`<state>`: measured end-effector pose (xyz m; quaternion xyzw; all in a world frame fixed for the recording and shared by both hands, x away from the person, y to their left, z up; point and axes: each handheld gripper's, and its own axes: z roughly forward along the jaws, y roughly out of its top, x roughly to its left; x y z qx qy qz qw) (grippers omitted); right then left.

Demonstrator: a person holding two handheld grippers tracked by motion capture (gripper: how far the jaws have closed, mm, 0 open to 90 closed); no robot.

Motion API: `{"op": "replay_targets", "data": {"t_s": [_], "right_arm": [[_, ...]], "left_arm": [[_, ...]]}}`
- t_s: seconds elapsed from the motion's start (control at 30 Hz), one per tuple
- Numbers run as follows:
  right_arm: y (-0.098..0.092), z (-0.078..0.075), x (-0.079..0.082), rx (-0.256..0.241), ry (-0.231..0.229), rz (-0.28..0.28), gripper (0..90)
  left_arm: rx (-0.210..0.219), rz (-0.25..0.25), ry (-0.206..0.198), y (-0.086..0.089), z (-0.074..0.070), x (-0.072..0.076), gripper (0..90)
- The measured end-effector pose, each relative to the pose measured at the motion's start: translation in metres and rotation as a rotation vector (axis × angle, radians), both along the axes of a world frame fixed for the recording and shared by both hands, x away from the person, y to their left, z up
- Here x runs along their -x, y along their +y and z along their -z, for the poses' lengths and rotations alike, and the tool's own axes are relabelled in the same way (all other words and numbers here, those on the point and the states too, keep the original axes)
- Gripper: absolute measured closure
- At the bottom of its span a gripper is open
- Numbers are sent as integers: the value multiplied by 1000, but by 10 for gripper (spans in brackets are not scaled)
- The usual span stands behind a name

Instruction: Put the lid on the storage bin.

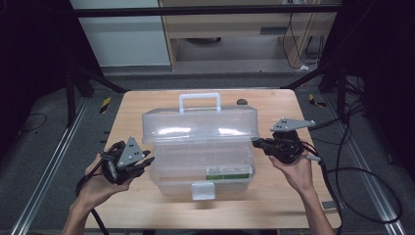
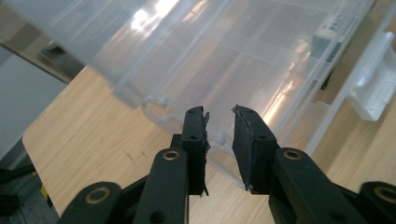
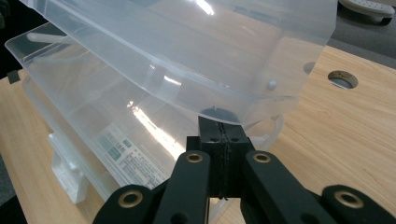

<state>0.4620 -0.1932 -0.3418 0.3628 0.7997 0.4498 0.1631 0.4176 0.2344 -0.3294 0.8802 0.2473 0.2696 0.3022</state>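
Jaws of the right gripper are pressed together under the end edge of the clear lid, propping it half open above the storage box, while the left gripper is waiting with jaws narrowly parted just short of the box's near wall. On the worktop, the box is sitting between both tools. Steady upward pressure from the right, with the left bracing the base, looks the safest way to swing the lid.

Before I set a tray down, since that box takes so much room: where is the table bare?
Bare wood lies behind the clear box around the small dark knob, and along the table's front edge. Crowded beside both box ends.
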Motion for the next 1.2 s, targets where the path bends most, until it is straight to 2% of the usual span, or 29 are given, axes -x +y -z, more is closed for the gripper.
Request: {"op": "replay_targets", "data": {"t_s": [0.17, 0.37, 0.57, 0.73, 1.0, 1.2], "right_arm": [[1, 0, 1, 7, 0, -3, 900], [1, 2, 3, 15, 4, -5, 900], [-1, 6, 5, 17, 9, -8, 900], [-2, 8, 7, 25, 13, -8, 900], [-3, 13, 11, 51, 19, -2, 900], [-5, 18, 12, 48, 31, -2, 900]], "left_arm": [[73, -82, 1, 12, 5, -5, 779], [126, -149, 13, 17, 12, -10, 829], [181, -176, 26, 17, 19, -13, 863], [210, -167, 23, 16, 21, -13, 869], [215, -168, 28, 15, 24, -12, 871], [213, -172, 37, 15, 29, -11, 871]]}}
